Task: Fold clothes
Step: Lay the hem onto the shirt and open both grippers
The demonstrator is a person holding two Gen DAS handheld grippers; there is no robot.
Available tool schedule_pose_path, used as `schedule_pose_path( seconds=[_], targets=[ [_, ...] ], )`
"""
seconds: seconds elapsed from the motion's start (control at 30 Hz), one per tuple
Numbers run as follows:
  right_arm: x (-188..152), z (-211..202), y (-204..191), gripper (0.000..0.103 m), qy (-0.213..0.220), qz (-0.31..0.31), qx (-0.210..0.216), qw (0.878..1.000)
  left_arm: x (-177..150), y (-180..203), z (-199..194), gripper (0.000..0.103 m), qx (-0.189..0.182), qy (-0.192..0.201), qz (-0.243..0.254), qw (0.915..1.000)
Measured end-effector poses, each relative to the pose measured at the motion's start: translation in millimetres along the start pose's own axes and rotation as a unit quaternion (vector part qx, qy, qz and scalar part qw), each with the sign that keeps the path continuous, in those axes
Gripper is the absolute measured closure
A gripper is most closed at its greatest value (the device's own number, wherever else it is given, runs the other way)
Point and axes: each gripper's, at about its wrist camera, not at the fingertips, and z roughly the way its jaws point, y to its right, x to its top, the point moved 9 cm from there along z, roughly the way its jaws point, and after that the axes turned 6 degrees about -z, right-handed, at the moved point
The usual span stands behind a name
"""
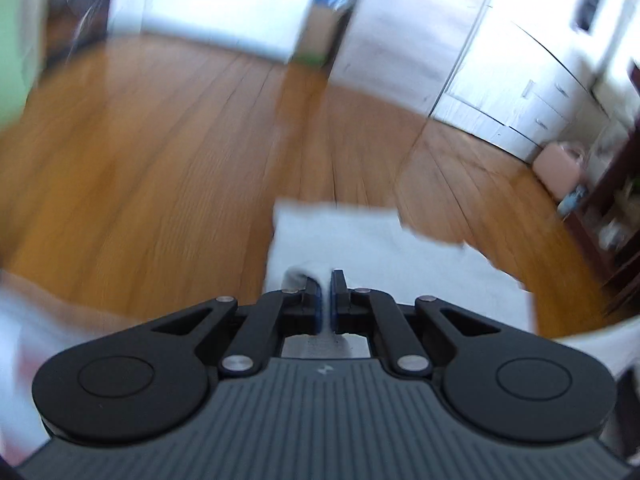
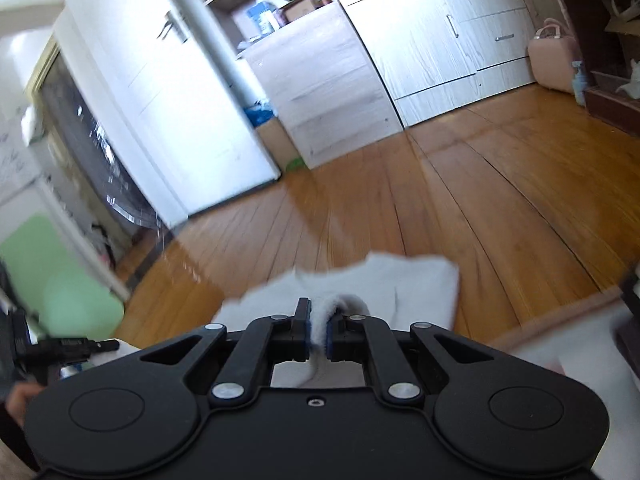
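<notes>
A white garment [image 1: 380, 248] hangs in the air above a wooden floor, held by both grippers. My left gripper [image 1: 326, 280] is shut on its edge, the cloth spreading forward and right of the fingers. In the right wrist view my right gripper [image 2: 320, 312] is shut on a thick fold of the same white garment [image 2: 380, 280], which bulges up between the pads and spreads ahead. The left gripper [image 2: 60, 348] shows at the far left edge of that view. Both views are motion-blurred.
Wooden floor [image 1: 160, 152] lies below. White cabinets with drawers [image 2: 460, 40] stand ahead, a pink case [image 2: 554, 56] beside them, a white door [image 2: 160, 100] at left, a cardboard box [image 2: 276, 140], a green surface [image 2: 52, 280], dark shelving [image 1: 616, 208] at right.
</notes>
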Motion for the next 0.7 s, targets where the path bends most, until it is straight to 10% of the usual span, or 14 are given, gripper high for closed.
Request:
schedule_pose_path(
  seconds=[0.1, 0.2, 0.27, 0.4, 0.7],
  targets=[
    [32.4, 59.6, 31.4, 0.093, -0.003, -0.013, -0.057, 0.998, 22.2, 14.2, 57.2, 0.095, -0.019, 0.026, 0.003, 0.9995],
    [37.2, 112.9, 68.1, 0.079, -0.025, -0.011, -0.115, 0.993, 19.2, 3.1, 99.1, 0.045, -0.014, 0.046, -0.056, 0.9973],
    [23.0, 141.1, 86.8, 0.041, -0.064, -0.022, -0.143, 0.987, 1.5, -12.9, 112.6, 0.043, -0.025, 0.037, -0.111, 0.9928],
    [-9.9, 155.2, 107.3, 0.04, -0.139, -0.041, -0.181, 0.973, -37.8, -46.0, 122.2, 0.041, -0.047, -0.002, -0.172, 0.984],
    [-50.4, 142.7, 134.1, 0.038, -0.209, -0.079, -0.192, 0.956, -52.7, -52.6, 127.5, 0.041, -0.038, -0.034, -0.105, 0.9932]
  ],
)
